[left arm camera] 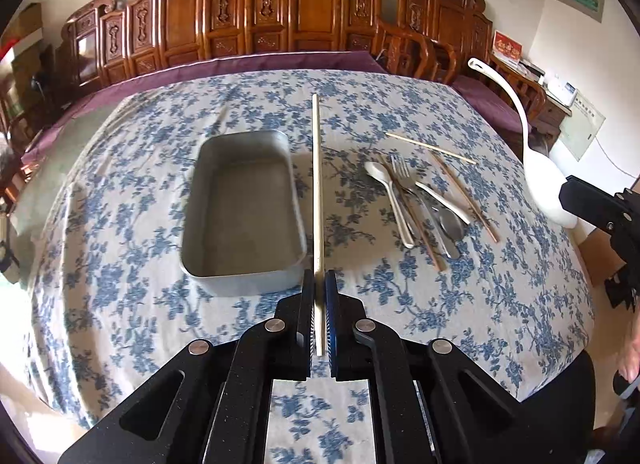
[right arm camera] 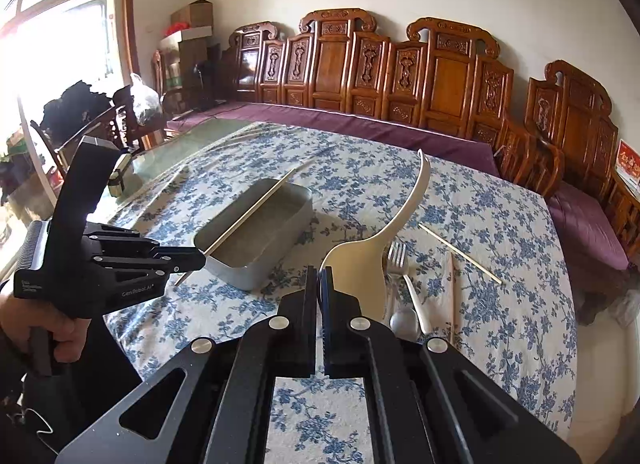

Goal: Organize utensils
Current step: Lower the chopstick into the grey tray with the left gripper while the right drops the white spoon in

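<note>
Jaws of the left gripper pinch one pale, slender wooden chopstick near its end, so most of its length juts forward, over the right rim of the empty grey rectangular metal tray. That long overhang could swing or pivot in the grip and clip the rim. The right gripper is clamped on the bowl edge of a large white plastic ladle-like spoon, its curved handle rearing up; held by so little, it may twist loose. Below it, still on the blue floral tablecloth, lie a metal fork, metal spoons and more chopsticks. Both tools share the approach to the tray, so they could cross, though cloth left of it lies bare
</note>
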`<state>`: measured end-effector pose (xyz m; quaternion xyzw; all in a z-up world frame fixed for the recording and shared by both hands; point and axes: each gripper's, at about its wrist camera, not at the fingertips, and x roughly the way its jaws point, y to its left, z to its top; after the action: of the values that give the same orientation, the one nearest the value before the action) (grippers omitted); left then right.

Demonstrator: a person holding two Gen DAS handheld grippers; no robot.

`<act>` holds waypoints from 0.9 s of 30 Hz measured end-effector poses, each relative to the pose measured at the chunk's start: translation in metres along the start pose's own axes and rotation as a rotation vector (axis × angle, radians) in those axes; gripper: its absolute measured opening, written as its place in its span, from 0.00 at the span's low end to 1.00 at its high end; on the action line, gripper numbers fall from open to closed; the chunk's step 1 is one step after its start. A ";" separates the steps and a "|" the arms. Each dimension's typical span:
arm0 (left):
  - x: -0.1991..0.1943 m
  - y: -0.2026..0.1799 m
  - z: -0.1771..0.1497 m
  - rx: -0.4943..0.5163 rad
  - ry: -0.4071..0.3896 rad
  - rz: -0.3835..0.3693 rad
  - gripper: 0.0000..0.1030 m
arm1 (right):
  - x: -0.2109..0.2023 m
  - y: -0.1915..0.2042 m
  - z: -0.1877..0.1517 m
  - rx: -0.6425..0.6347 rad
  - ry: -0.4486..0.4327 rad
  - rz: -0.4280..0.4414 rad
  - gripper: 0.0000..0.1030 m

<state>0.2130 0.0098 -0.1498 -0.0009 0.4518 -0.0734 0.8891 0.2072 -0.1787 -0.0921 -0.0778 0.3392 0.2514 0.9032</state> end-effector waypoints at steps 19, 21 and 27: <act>0.053 0.065 0.013 -0.035 0.063 0.034 0.04 | 0.072 0.043 0.016 -0.049 0.051 0.110 0.03; 0.063 0.069 0.015 -0.037 0.077 0.024 0.04 | 0.083 0.046 0.019 -0.059 0.061 0.118 0.03; 0.083 0.080 0.021 -0.048 0.091 0.008 0.04 | 0.111 0.056 0.025 -0.076 0.088 0.136 0.03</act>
<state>0.2879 0.0766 -0.2093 -0.0172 0.4936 -0.0587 0.8675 0.2645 -0.0780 -0.1437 -0.0999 0.3731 0.3214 0.8646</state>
